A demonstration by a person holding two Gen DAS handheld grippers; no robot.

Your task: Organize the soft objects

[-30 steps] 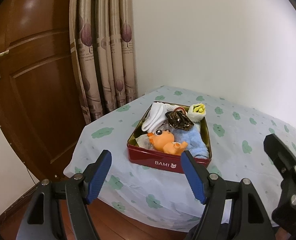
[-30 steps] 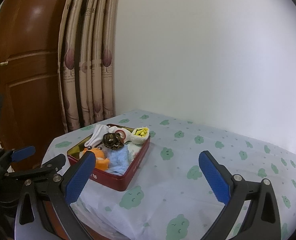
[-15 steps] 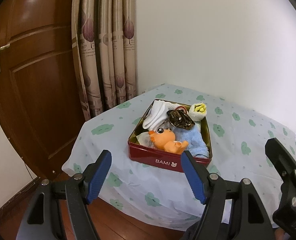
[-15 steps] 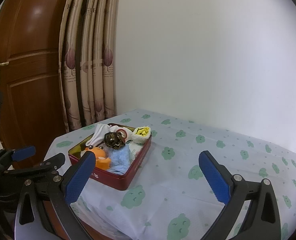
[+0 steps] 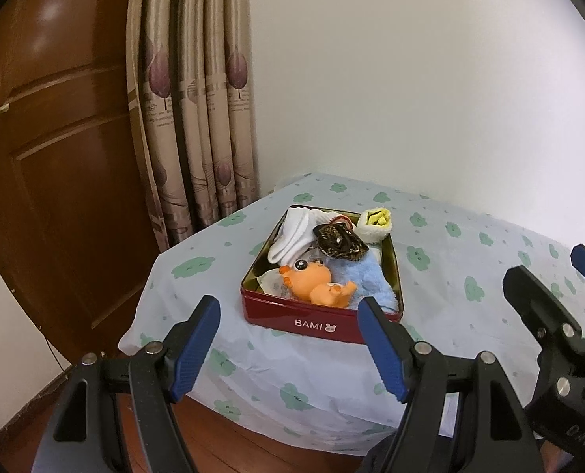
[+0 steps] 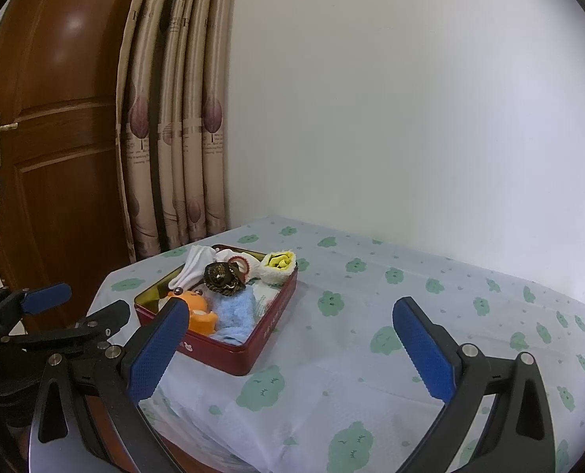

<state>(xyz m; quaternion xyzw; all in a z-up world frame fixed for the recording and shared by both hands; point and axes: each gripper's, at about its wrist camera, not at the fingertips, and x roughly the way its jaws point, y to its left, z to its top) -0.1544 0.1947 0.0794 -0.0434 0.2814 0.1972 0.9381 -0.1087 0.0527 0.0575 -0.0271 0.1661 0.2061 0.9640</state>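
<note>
While held short of the table's (image 5: 470, 244) near edge, both spread wide and empty: left gripper (image 5: 292, 343), right gripper (image 6: 288, 351). Farther on, near the left corner, red tin (image 5: 316, 323) packed with orange toy (image 5: 320, 280), blue cloth (image 5: 363, 280), white socks (image 5: 292, 232).

Bare tablecloth (image 6: 430, 315) right of tin (image 6: 270, 317)

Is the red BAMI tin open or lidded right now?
Open. The red BAMI tin has no lid on it; its gold inner walls show, and the orange toy and blue towel lie exposed inside.
</note>
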